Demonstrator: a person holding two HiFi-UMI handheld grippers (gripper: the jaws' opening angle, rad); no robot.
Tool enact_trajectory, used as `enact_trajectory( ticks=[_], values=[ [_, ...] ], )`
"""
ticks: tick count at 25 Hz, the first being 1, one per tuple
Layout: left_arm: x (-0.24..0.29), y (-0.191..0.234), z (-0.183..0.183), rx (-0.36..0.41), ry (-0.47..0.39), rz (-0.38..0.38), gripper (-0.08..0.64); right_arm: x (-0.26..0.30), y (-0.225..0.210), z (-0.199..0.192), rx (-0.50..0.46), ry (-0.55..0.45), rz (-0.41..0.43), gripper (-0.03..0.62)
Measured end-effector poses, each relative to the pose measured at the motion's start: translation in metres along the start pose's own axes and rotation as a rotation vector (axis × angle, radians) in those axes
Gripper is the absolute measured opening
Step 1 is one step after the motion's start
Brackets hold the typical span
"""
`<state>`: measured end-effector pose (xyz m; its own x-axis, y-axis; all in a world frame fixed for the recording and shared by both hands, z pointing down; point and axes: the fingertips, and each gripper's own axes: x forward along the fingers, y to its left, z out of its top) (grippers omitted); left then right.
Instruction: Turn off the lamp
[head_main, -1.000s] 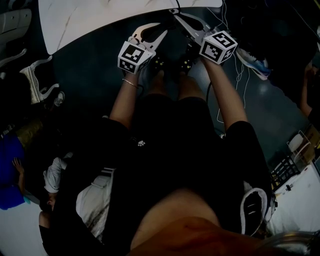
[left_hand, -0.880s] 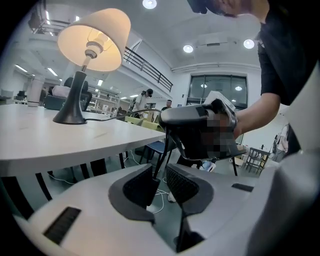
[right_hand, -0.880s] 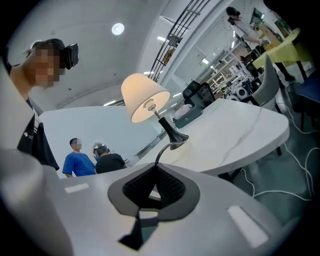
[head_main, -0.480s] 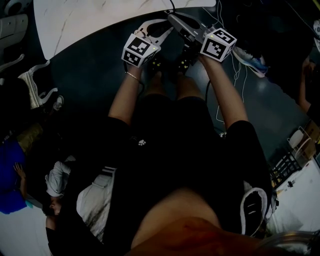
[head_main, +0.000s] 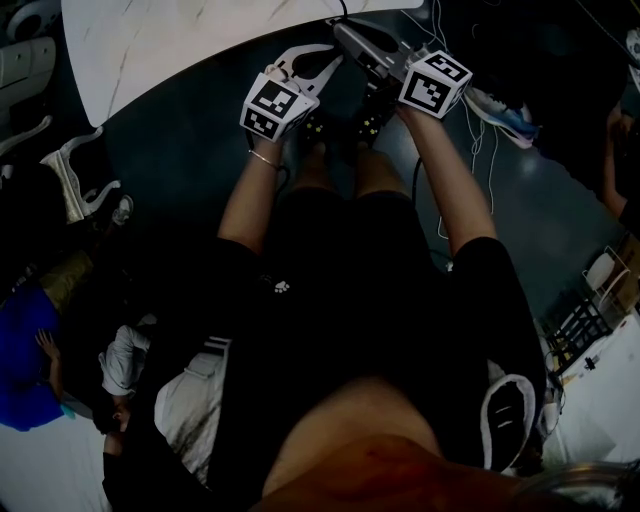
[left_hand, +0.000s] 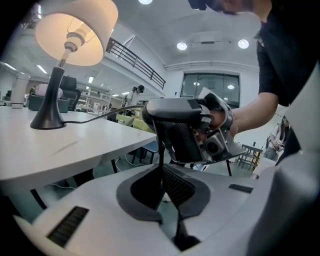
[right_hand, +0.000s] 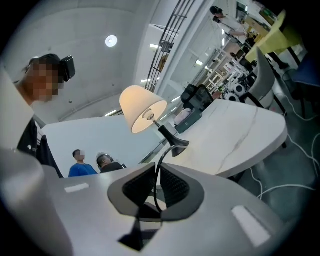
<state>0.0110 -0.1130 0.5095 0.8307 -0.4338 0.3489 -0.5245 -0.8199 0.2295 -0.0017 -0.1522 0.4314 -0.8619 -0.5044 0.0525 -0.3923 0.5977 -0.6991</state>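
Jaws of the left gripper (left_hand: 162, 176) have just been closing on the thin black cord (left_hand: 160, 149) from the lamp (left_hand: 75, 30); right gripper (right_hand: 156, 186) jaws pinch it too. On the worktop (left_hand: 75, 150) the lamp glows, so nothing is done yet

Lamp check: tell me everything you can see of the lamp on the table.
The lamp is lit, its cream shade glowing over a bare socket. A slim dark stem flares into a cone base standing upright on the white table. Its thin black cord runs off the table to both grippers: the right gripper is shut on it, and the left gripper has just closed on it.
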Motion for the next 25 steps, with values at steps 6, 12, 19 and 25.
enact_trajectory(
  ticks=[6, 12, 19, 25],
  values=[
    [-0.003, -0.007, 0.013, -0.037, -0.018, -0.008, 0.02, -0.02, -0.005, 0.003, -0.089, -0.038, -0.065, 0.037],
    [-0.01, -0.009, 0.023, -0.089, -0.055, 0.0, 0.02, -0.043, -0.007, -0.002, -0.121, -0.052, -0.12, 0.037],
    [-0.022, -0.008, 0.03, -0.107, -0.074, 0.01, 0.02, -0.05, -0.014, -0.037, -0.159, 0.005, -0.174, 0.04],
    [-0.033, -0.007, 0.037, -0.136, -0.086, 0.012, 0.02, -0.042, -0.017, -0.089, -0.262, 0.159, -0.204, 0.075]
  ],
)
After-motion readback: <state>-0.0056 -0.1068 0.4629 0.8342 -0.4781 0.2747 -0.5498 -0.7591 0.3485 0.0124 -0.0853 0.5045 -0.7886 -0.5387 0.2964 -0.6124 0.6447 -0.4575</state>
